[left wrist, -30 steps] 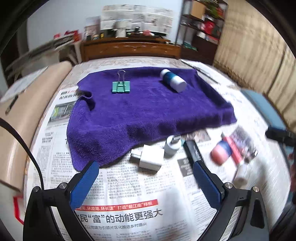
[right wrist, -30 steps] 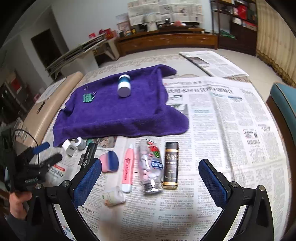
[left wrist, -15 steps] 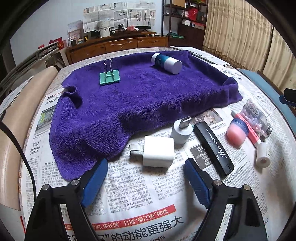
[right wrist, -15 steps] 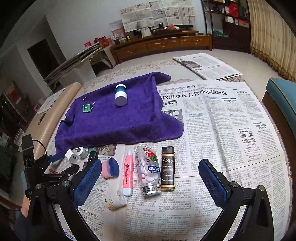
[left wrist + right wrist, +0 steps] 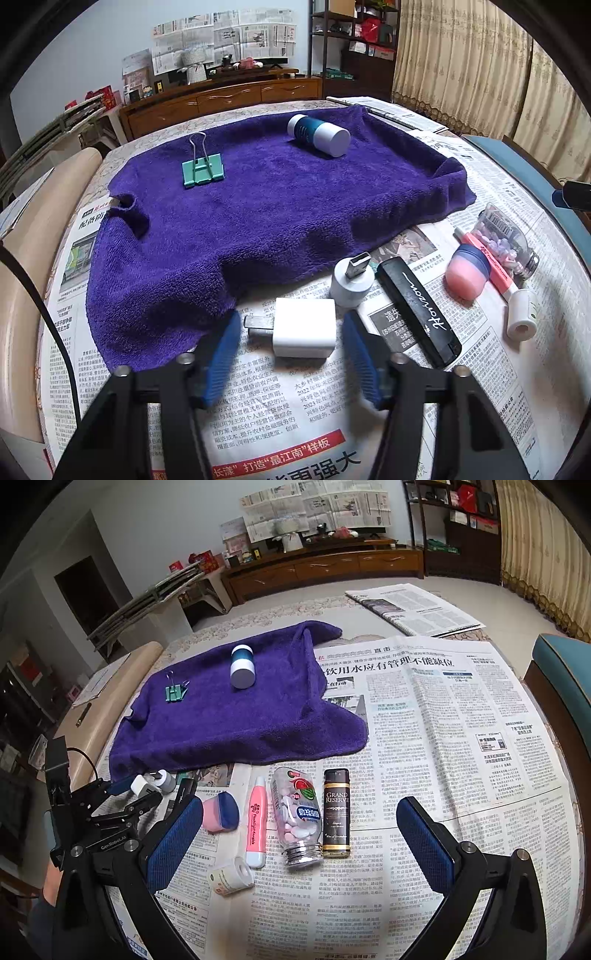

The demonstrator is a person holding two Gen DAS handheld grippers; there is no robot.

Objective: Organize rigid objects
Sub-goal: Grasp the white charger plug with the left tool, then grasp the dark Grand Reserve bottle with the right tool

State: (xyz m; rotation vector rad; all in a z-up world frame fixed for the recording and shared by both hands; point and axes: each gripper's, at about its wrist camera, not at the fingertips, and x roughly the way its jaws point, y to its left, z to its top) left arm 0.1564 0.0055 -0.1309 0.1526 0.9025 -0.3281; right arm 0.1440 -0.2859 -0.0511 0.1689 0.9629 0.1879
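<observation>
Right wrist: newspaper-covered table, purple towel, both grippers agape, empty-handed.

A deep purple terry towel carries a mint-green metal binder clip and a teal-and-white plastic bottle; just beside the towel lie a white square plug and a glossy black stick with white script.

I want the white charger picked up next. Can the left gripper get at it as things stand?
Probably yes. The left gripper is open, its fingers flanking the white charger on the newspaper, nothing between them.
</observation>
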